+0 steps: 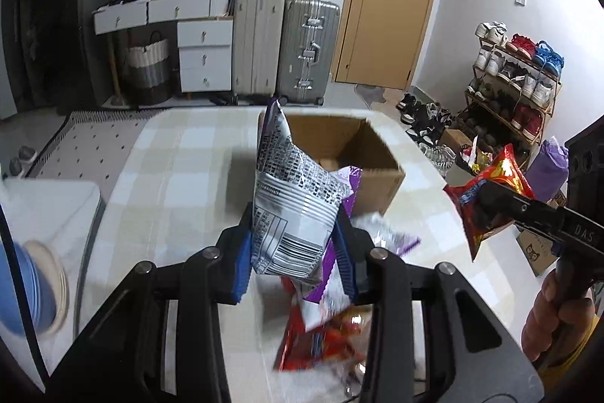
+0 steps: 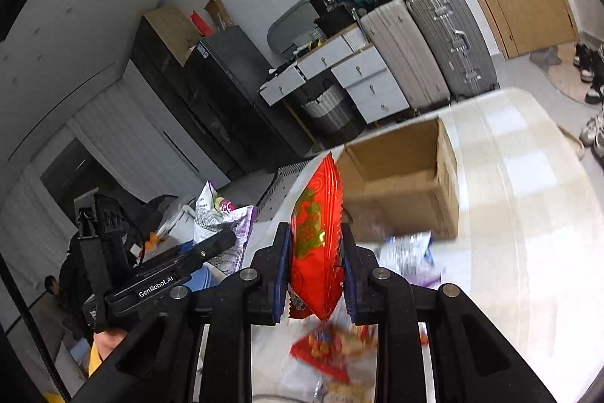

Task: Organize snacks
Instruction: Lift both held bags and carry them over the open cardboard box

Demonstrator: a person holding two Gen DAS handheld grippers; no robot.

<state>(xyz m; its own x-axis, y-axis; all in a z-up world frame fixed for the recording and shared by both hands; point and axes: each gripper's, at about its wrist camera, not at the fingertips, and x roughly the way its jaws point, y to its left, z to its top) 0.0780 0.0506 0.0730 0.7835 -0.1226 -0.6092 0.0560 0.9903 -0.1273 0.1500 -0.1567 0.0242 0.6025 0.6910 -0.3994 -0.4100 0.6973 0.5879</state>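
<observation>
My left gripper is shut on a purple and white snack bag, held above the table in front of an open cardboard box. My right gripper is shut on a red snack bag, held upright above the table, with the box ahead of it. In the left wrist view the right gripper and its red bag show at the right. In the right wrist view the left gripper and its purple bag show at the left. Loose snack bags lie on the table below.
The table has a pale checked cloth. More loose bags lie in front of the box. A stack of blue bowls stands at the left. Suitcases, drawers and a shoe rack stand beyond the table.
</observation>
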